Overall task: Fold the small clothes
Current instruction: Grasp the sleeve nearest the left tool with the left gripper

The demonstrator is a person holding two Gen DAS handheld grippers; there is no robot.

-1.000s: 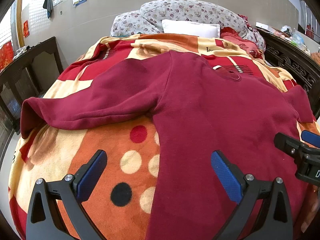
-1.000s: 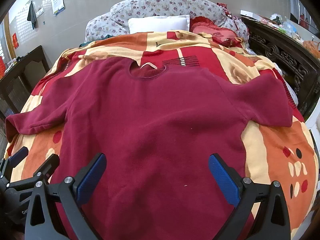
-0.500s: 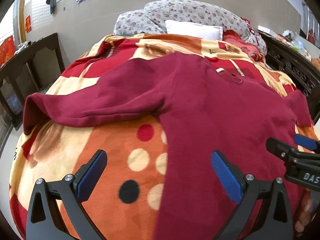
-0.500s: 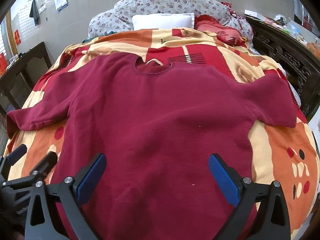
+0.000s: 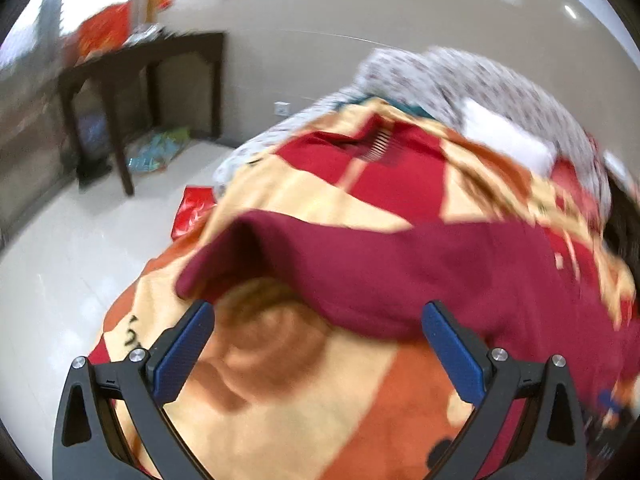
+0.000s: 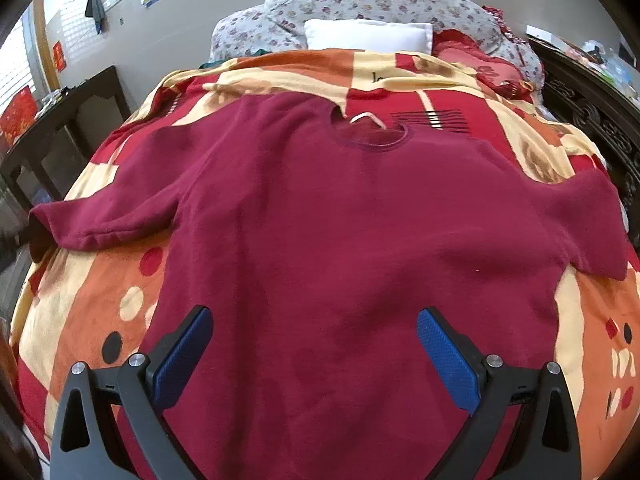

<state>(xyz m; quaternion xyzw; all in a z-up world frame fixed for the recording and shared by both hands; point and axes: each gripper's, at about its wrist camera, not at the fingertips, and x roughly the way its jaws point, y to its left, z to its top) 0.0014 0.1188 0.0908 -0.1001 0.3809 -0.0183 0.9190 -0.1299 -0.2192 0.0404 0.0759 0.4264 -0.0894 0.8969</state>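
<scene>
A dark red short-sleeved shirt (image 6: 340, 232) lies spread flat, front up, on a patterned blanket (image 6: 100, 280). Its collar (image 6: 372, 136) points to the far end and both sleeves stretch out sideways. My right gripper (image 6: 314, 344) is open and empty, hovering over the lower middle of the shirt. My left gripper (image 5: 318, 340) is open and empty, just short of the shirt's left sleeve (image 5: 360, 264), whose open cuff (image 5: 208, 264) lies at the blanket's left edge. The left wrist view is blurred.
The bed's left edge drops to a pale floor (image 5: 60, 264) with a dark wooden side table (image 5: 132, 80) and a red bag (image 5: 192, 212). Pillows (image 6: 368, 36) and a floral quilt (image 6: 400, 0) lie at the head. A carved dark bed frame (image 6: 592, 112) runs along the right.
My left gripper has swung left from the shirt's side to face the left sleeve and the bed's edge. My right gripper has risen slightly and stays over the shirt's lower middle.
</scene>
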